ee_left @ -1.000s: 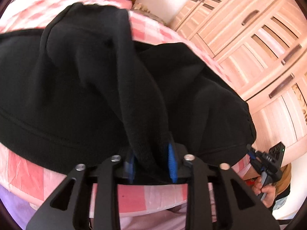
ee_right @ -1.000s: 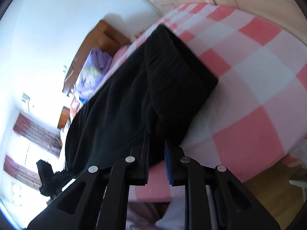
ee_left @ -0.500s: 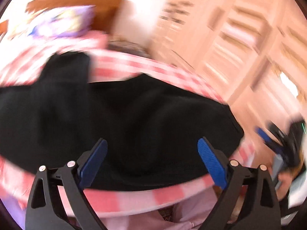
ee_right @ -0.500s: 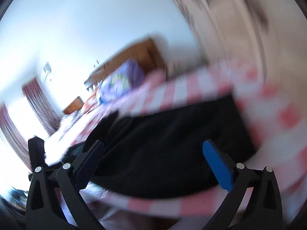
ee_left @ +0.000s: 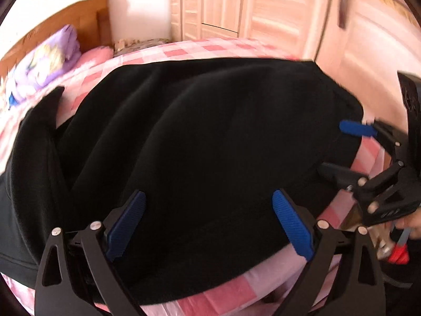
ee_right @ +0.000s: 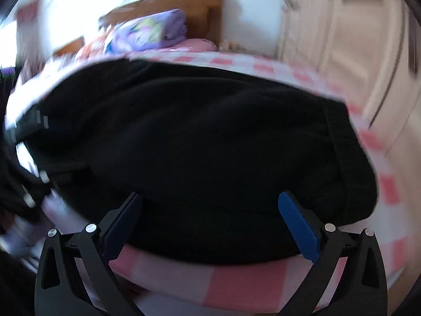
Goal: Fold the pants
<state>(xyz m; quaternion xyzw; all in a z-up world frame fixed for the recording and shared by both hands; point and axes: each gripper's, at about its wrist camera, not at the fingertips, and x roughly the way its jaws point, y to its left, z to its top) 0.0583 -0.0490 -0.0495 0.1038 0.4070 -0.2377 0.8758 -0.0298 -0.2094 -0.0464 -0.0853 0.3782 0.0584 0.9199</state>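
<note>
**Left wrist and right wrist views: both grippers spread wide over the folded pants**

Left wrist view, read from the left: a purple pillow [ee_left: 50,58] is seen against a wooden headboard [ee_left: 79,23], and a loose black flap of the pants [ee_left: 210,137] is seen trailing off the main bundle at the far left. The pants are laid in a thick black heap across the pink checked bedsheet [ee_left: 223,50], close to the near edge of the bed. The left gripper [ee_left: 209,223] is held above the near hem; its jaws are opening, now almost fully apart, and nothing is pinched between its blue pads [ee_left: 126,226]. Further right, the right gripper [ee_left: 339,150] is seen from the side at the bundle's right end, spread wide and empty, with a hand [ee_left: 410,226] behind it. A pale wardrobe [ee_left: 276,13] fills the background.

Right wrist view, again from the left: the left tool is blurred at the frame's edge. The right gripper [ee_right: 210,223] is shown fully apart over the heap, with no cloth clamped.

Several risks are judged from here. The trailing flap may be missed by the next grasp, so an uneven fold would result. The thick fleece-like layers may be caught only on top, letting lower layers slide. Since the heap lies near the mattress edge, it could be dragged off by a careless pull.
</note>
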